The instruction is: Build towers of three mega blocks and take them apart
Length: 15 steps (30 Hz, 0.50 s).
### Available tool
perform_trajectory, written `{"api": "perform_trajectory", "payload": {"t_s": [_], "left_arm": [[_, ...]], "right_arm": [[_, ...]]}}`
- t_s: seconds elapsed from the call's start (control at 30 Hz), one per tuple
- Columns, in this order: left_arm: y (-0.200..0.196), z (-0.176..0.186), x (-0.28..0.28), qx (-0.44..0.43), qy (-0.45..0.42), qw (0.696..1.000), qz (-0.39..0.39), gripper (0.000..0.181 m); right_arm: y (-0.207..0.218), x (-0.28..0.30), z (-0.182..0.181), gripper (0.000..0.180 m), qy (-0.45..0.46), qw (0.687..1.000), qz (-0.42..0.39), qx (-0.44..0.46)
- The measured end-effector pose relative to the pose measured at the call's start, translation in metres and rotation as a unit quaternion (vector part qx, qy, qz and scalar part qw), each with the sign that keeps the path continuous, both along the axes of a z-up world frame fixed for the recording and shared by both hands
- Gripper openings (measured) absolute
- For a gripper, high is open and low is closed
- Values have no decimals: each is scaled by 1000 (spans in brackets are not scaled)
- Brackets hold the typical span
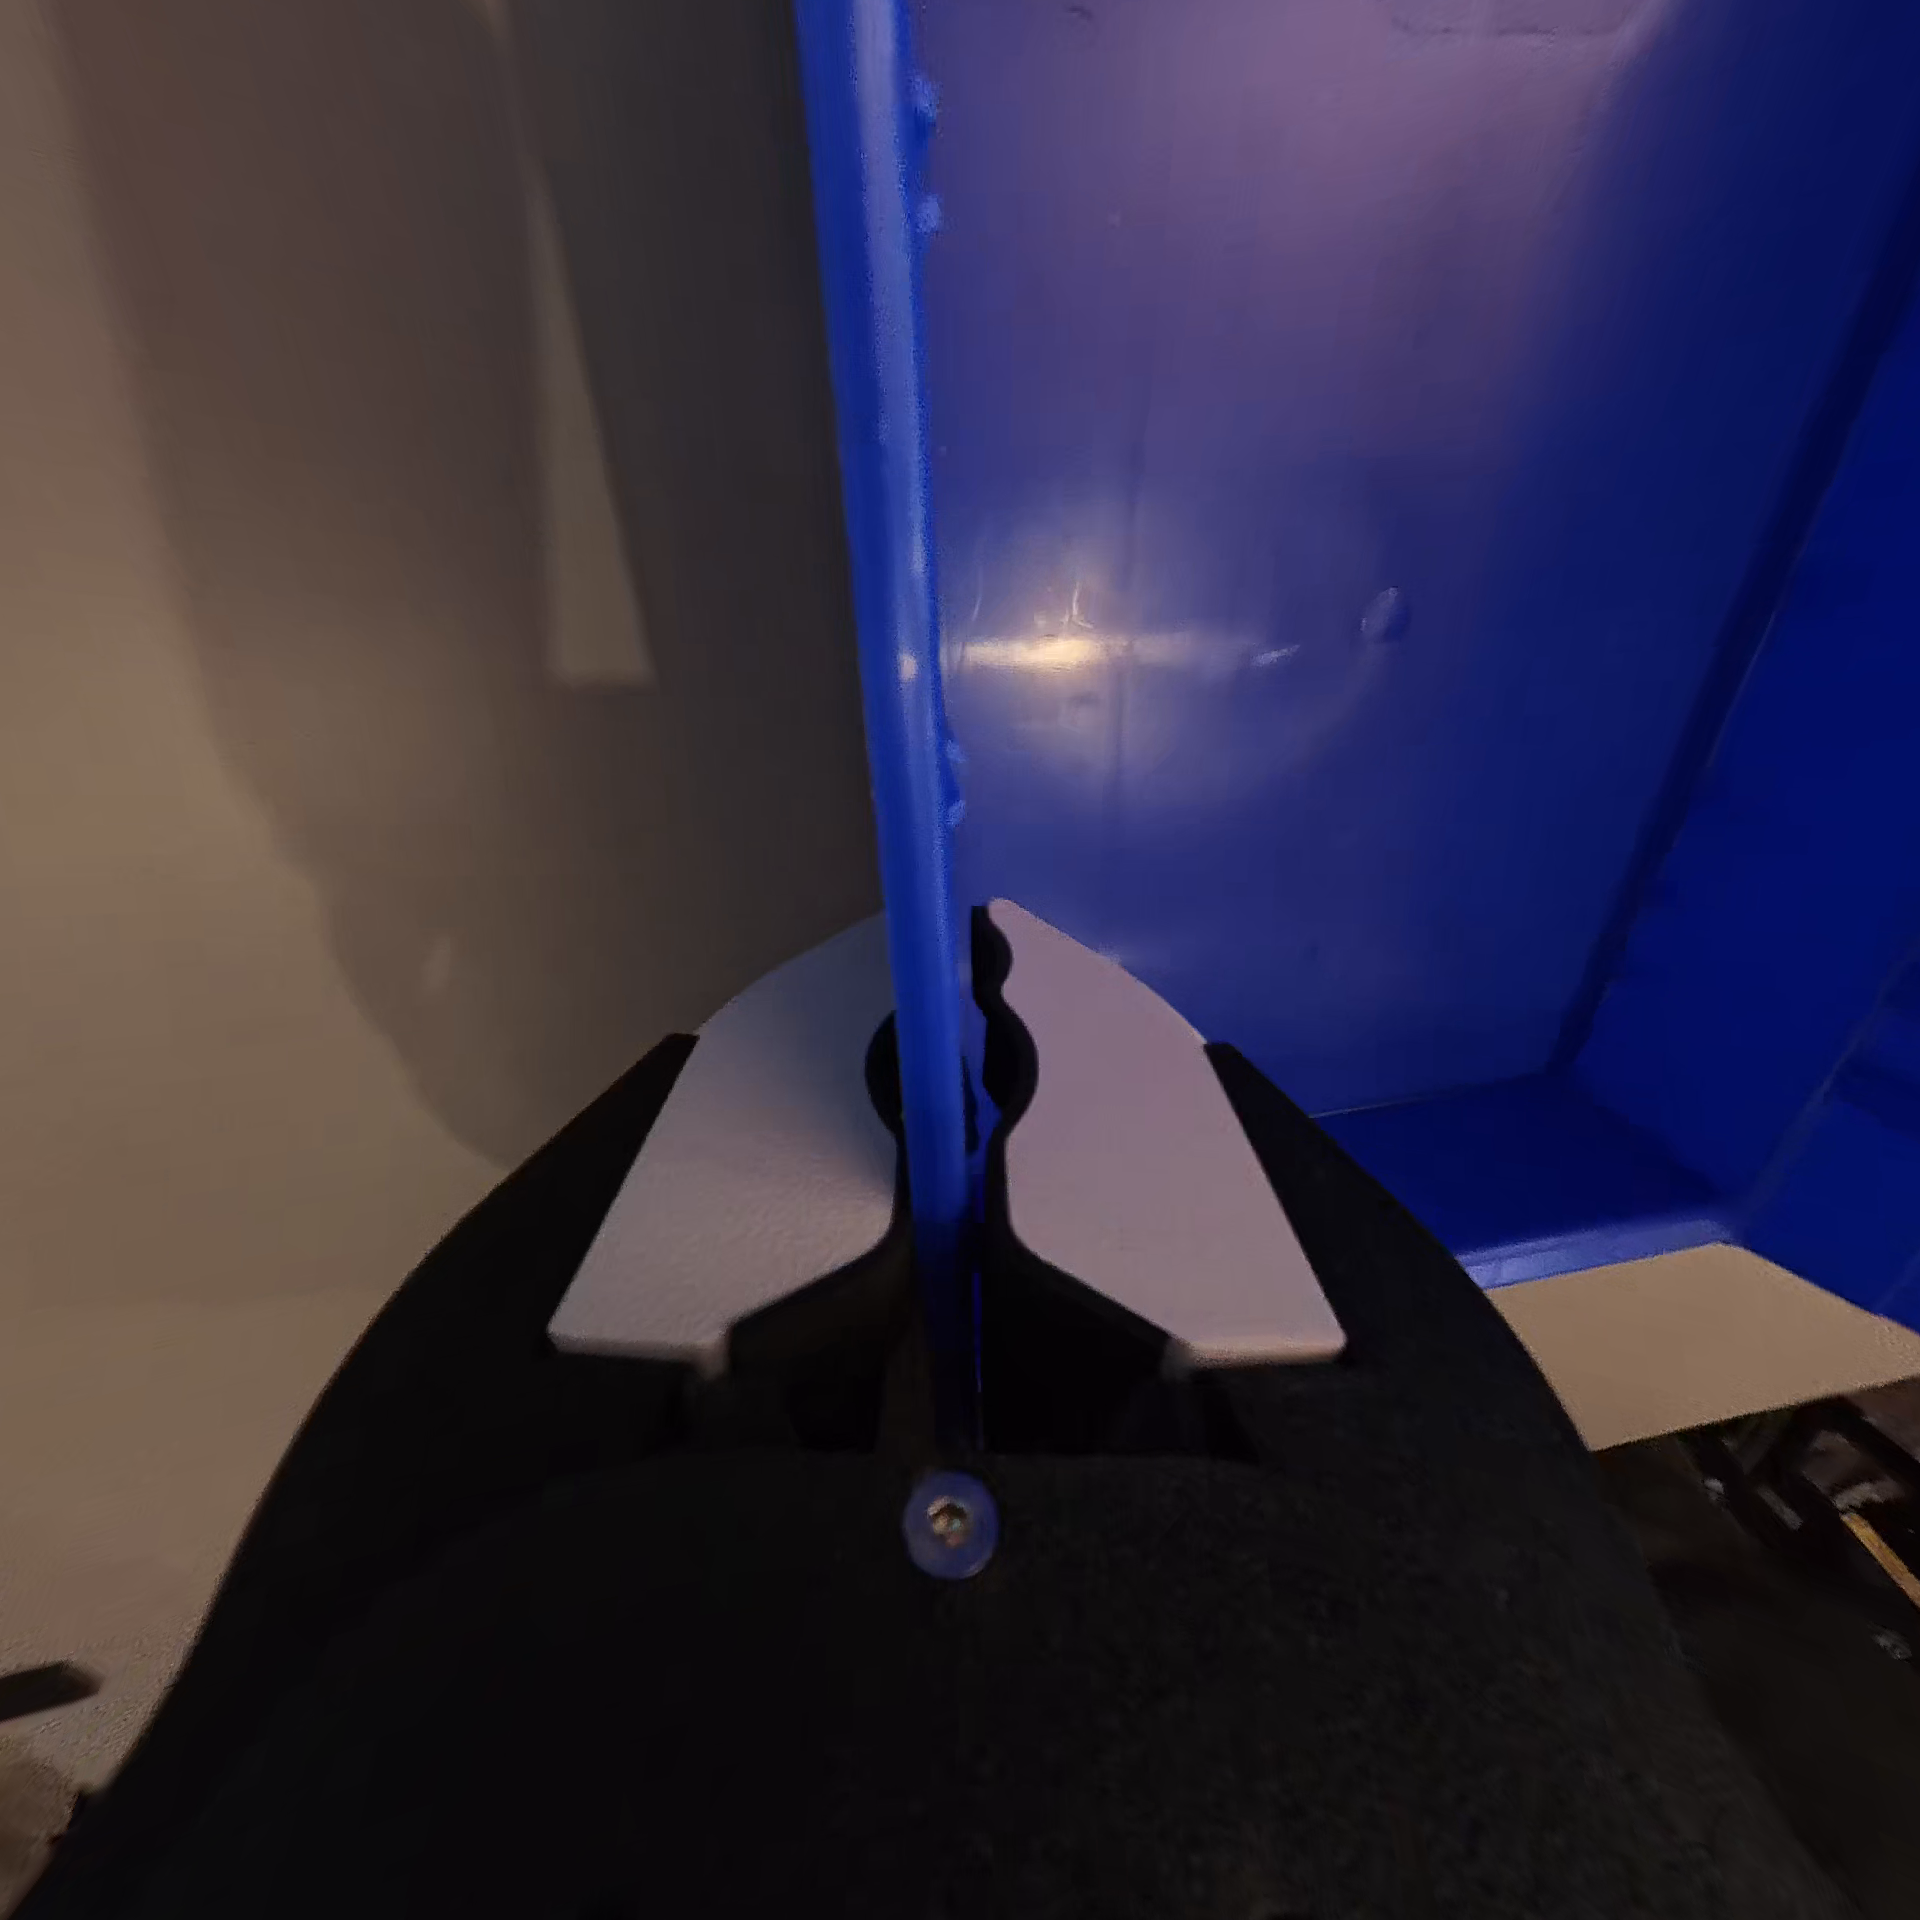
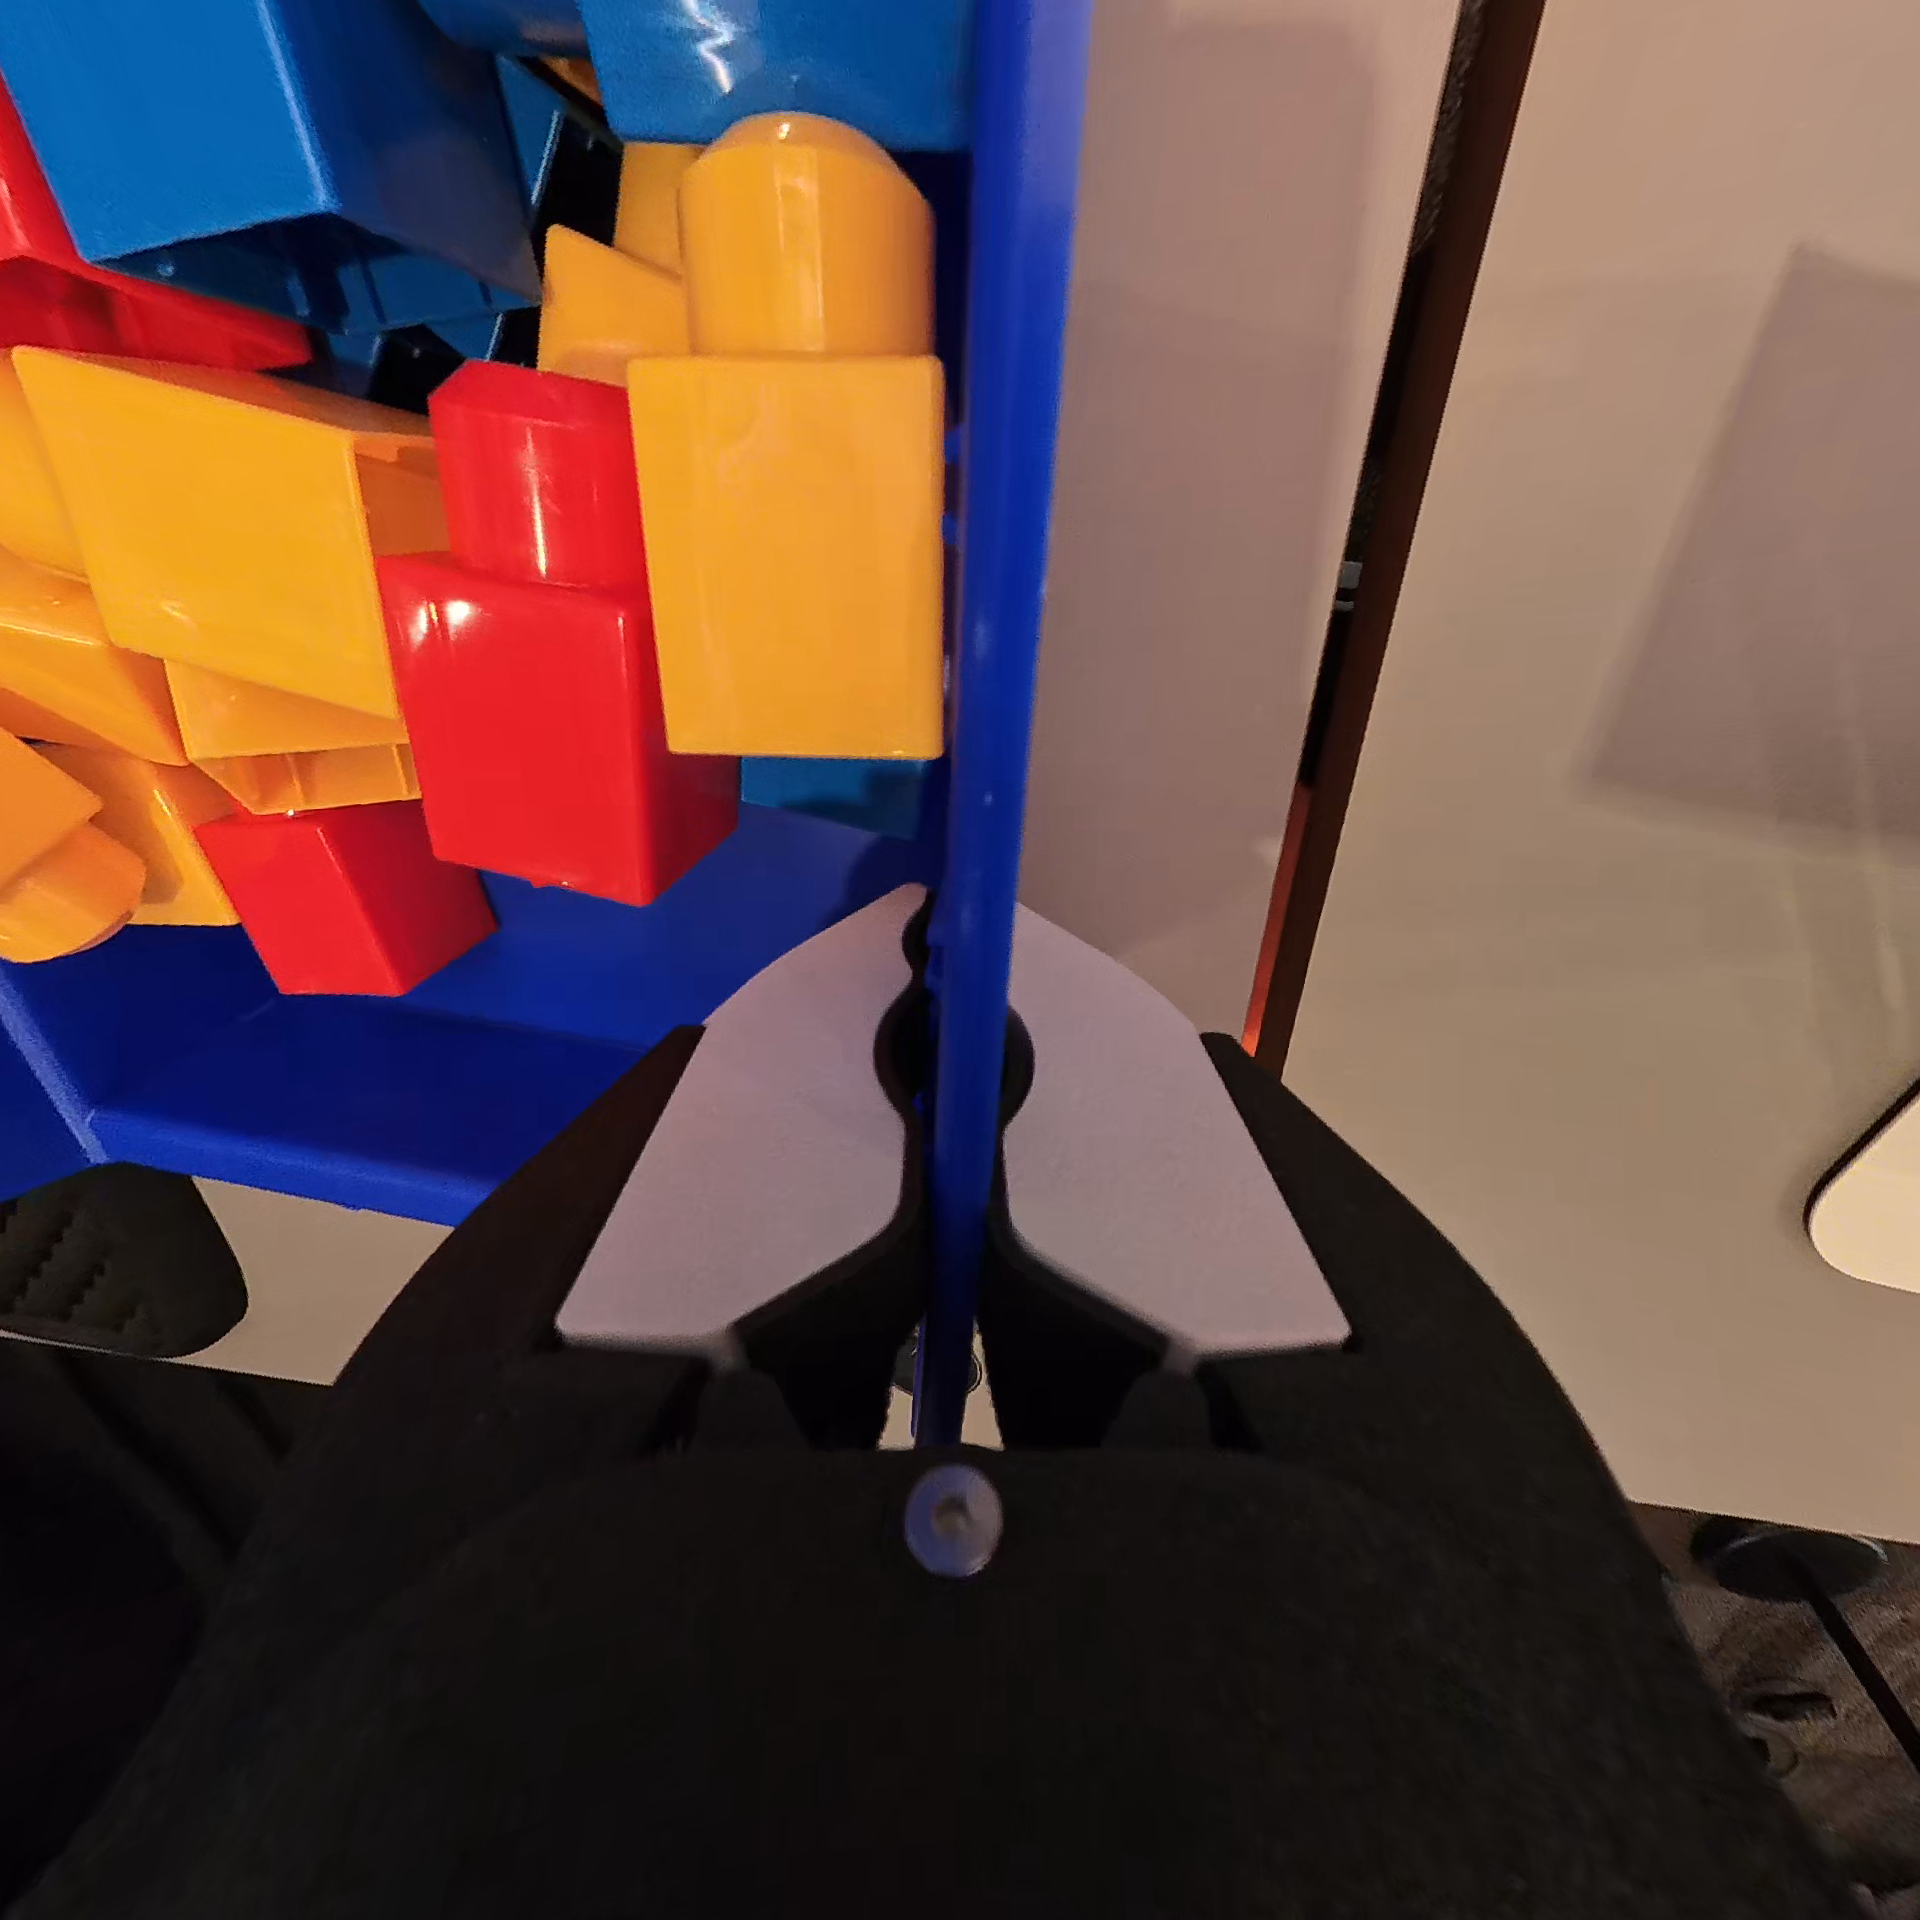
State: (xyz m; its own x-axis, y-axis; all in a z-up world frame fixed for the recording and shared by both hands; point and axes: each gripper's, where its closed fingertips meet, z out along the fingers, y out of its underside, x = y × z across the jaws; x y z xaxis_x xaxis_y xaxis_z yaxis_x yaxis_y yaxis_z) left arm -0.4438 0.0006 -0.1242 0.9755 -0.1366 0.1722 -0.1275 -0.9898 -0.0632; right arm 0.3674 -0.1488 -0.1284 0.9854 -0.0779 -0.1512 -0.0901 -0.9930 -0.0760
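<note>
A blue plastic bin (image 1: pixel 1351 520) is held by both grippers at its rim. My left gripper (image 1: pixel 940 987) is shut on the bin's thin wall edge (image 1: pixel 894 520); the bin's inside looks bare on this side. My right gripper (image 2: pixel 966 977) is shut on the opposite wall edge (image 2: pixel 992 520). In the right wrist view several mega blocks lie piled against that wall: a yellow block (image 2: pixel 790 551) with a rounded stud, a red block (image 2: pixel 551 675), more yellow blocks (image 2: pixel 229 561) and blue blocks (image 2: pixel 260 135).
A white tabletop (image 1: pixel 260 935) lies beyond the bin on the left. In the right wrist view a white surface (image 2: pixel 1558 935) with a dark brown edge strip (image 2: pixel 1382 582) lies to the right, and a dark floor (image 2: pixel 1818 1662) shows below.
</note>
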Motion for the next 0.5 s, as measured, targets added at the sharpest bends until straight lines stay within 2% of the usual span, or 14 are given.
{"api": "perform_trajectory", "payload": {"t_s": [0.07,0.17,0.23,0.33,0.4,0.5], "left_arm": [[-10,2,36,-7,-40,999,-4,15],[-22,16,84,-23,-152,988,4,31],[-14,38,101,19,-227,973,24,32],[-6,82,111,87,-345,933,49,33],[-14,101,105,100,-374,921,42,35],[-32,110,84,125,-356,926,21,36]], "right_arm": [[0,-1,2,3,-3,1000,-3,-2],[0,-3,7,3,-9,1000,-4,-1],[0,-7,9,3,-6,1000,-3,-2],[-1,-13,15,3,3,1000,-2,-2],[-1,-17,23,3,9,1000,-1,4],[1,-28,39,3,16,1000,1,17]]}}
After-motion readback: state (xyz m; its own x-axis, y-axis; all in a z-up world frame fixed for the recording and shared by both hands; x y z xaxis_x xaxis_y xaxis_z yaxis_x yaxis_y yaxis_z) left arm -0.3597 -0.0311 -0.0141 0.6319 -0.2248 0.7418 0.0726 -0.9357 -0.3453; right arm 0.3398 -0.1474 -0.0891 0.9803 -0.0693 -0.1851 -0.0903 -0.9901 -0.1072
